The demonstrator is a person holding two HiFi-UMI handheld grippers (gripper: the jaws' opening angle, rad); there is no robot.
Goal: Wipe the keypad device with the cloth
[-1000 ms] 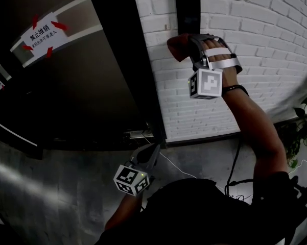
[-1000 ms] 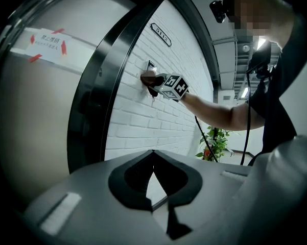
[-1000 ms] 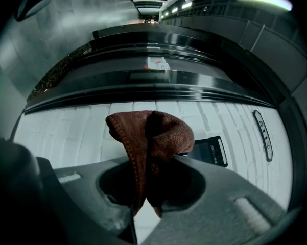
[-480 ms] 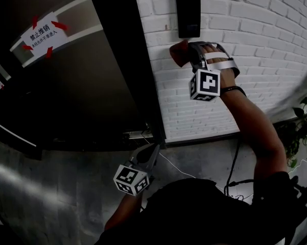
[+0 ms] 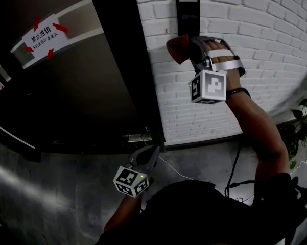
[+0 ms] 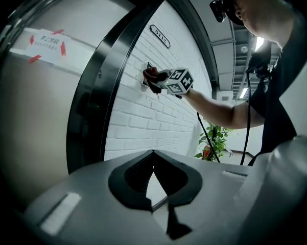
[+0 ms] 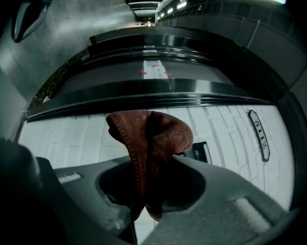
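While the right gripper (image 5: 193,51) is clamped tight on the rust-brown cloth (image 5: 177,46), the bunched fold sticks out past its jaw tips toward the white brick wall (image 5: 255,29). The black keypad device (image 5: 188,14) is mounted just beyond the cloth, its lower edge partly hidden behind the fold in the right gripper view. The left gripper (image 5: 152,156) hangs well below, jaws closed together on nothing.
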